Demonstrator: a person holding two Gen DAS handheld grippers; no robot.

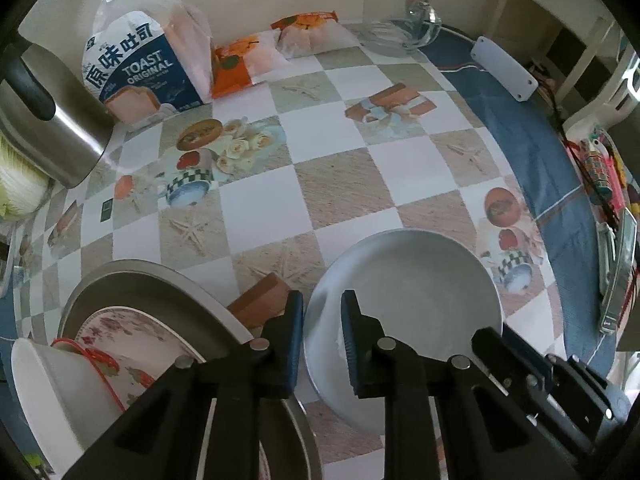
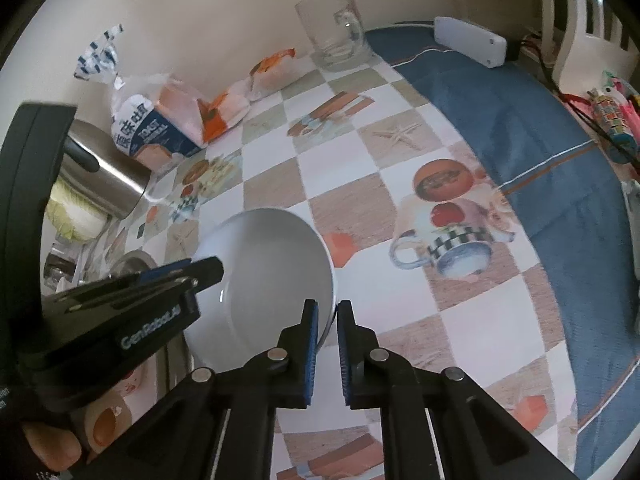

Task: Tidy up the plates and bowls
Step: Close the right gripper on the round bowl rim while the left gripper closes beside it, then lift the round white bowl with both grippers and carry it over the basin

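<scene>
A plain white plate (image 1: 420,300) is tilted over the checkered tablecloth (image 1: 280,200). My right gripper (image 2: 327,312) is shut on its near right rim; the plate (image 2: 264,276) fills the middle of the right wrist view. My left gripper (image 1: 322,304) straddles the plate's left rim with a gap between the fingers, and its body shows in the right wrist view (image 2: 152,296). At lower left a stack holds a grey plate (image 1: 160,300), a floral plate (image 1: 120,332) and a white bowl (image 1: 52,392).
A toast bag (image 1: 140,68), orange snack packets (image 1: 248,60) and a glass mug (image 1: 400,12) stand along the back wall. A steel kettle (image 1: 52,120) is at the left. A white power strip (image 1: 504,68) and clutter line the table's right edge.
</scene>
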